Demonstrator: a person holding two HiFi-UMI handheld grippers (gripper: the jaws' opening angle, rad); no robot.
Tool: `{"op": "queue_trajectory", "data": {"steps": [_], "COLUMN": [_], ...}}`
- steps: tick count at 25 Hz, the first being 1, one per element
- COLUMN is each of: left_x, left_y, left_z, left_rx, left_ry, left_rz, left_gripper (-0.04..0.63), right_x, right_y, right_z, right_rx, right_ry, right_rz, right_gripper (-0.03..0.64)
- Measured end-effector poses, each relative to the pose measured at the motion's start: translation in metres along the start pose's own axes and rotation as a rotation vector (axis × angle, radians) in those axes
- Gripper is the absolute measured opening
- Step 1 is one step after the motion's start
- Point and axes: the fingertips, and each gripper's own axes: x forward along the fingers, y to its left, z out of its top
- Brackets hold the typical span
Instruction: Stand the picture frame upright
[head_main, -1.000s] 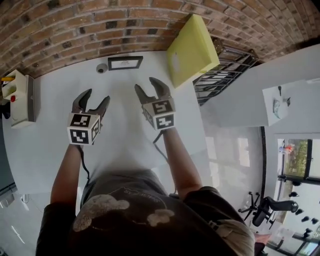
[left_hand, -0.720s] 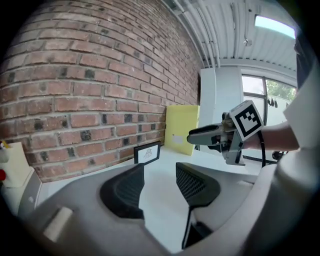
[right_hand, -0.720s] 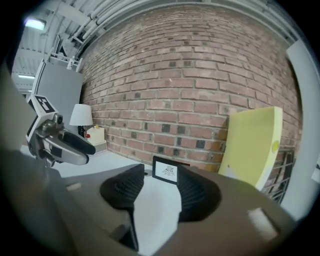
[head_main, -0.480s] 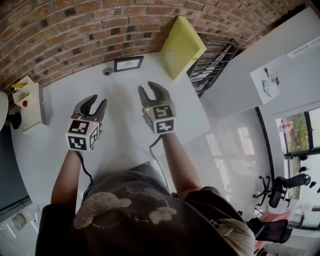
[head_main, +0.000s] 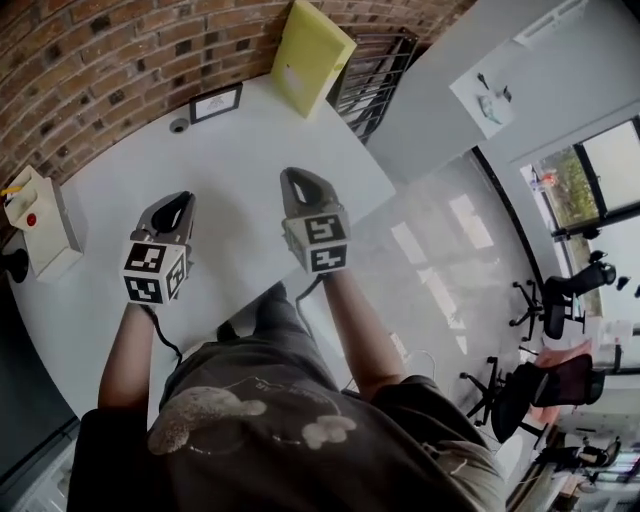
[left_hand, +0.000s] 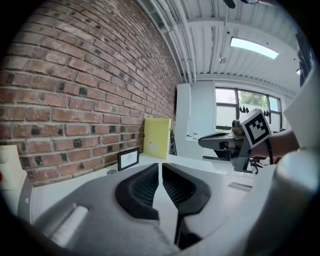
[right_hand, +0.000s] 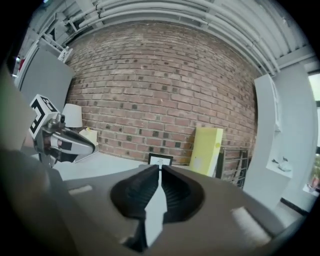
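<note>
Black picture frame (head_main: 217, 102): upright by brick wall (head_main: 90, 60), looks done.
Left gripper (head_main: 183, 198), right gripper (head_main: 295, 178): jaws just closed, empty, held clear.

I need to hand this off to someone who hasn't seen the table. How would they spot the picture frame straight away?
Start from the brick wall behind the white table. At its foot, left of the tall yellow panel leaning there, stands the picture frame. It is the small dark-bordered rectangle with a white picture, unlike the low grey disc beside it.
</note>
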Motion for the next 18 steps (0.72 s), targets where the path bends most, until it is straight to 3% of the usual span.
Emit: {"op": "queue_trajectory", "data": {"steps": [5,18], "left_x": [-0.010,-0.054], "left_y": [-0.029,-0.104], "left_z": [-0.006,-0.018], "left_rx": [-0.015,0.009], "left_ry": [-0.012,0.021], "left_rz": [-0.035,0.009], "left_gripper": [0.011,0.011], "right_x": [-0.038,-0.128], "right_y": [-0.012,0.002], "right_z": [-0.014,-0.042], "right_rx": [0.055,0.087], "right_ry": [0.014,0.018], "right_rz": [-0.064,-0.013], "right_gripper": [0.005,0.005]}}
